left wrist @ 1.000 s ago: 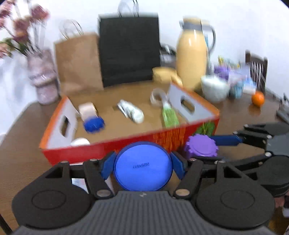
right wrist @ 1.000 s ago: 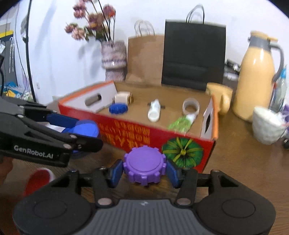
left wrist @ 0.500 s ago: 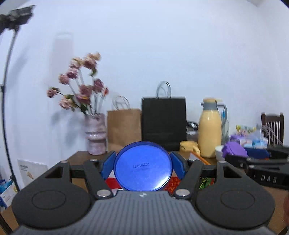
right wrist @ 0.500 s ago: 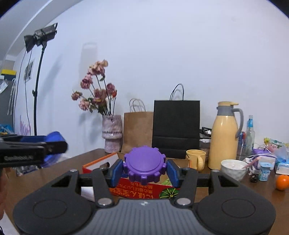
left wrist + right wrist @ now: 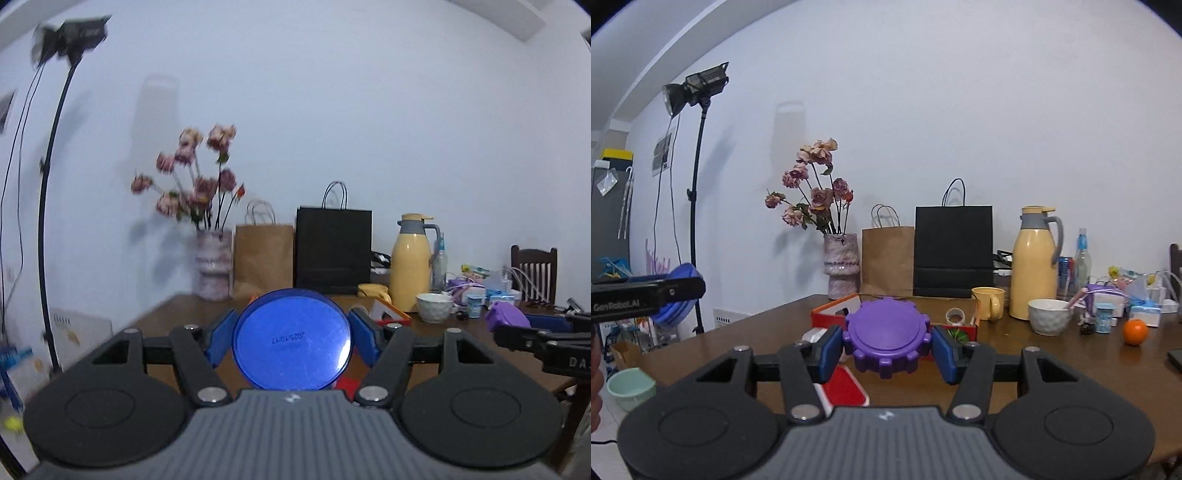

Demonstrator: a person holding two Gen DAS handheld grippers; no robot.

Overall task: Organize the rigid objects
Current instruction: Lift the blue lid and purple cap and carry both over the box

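Left tool [image 5: 291, 341] clamped on blue round lid [image 5: 291, 339], right tool [image 5: 886, 345] clamped on purple toothed cap [image 5: 886, 339], both held level above the surface [image 5: 1052, 354]. Red box [image 5: 827, 314] lies beyond. Advice: keep grips firm, carry each over the box, lower before releasing.

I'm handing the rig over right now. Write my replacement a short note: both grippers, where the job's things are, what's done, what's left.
Left gripper: shut on the blue round lid, held level above the table.
Right gripper: shut on the purple toothed lid, also in the air.
Red cardboard box stands on the brown table ahead; a tape roll shows inside it.
Done: both lids are gripped and off the table.
Left: where each lid belongs is not shown; a red-and-white piece lies below the right gripper.
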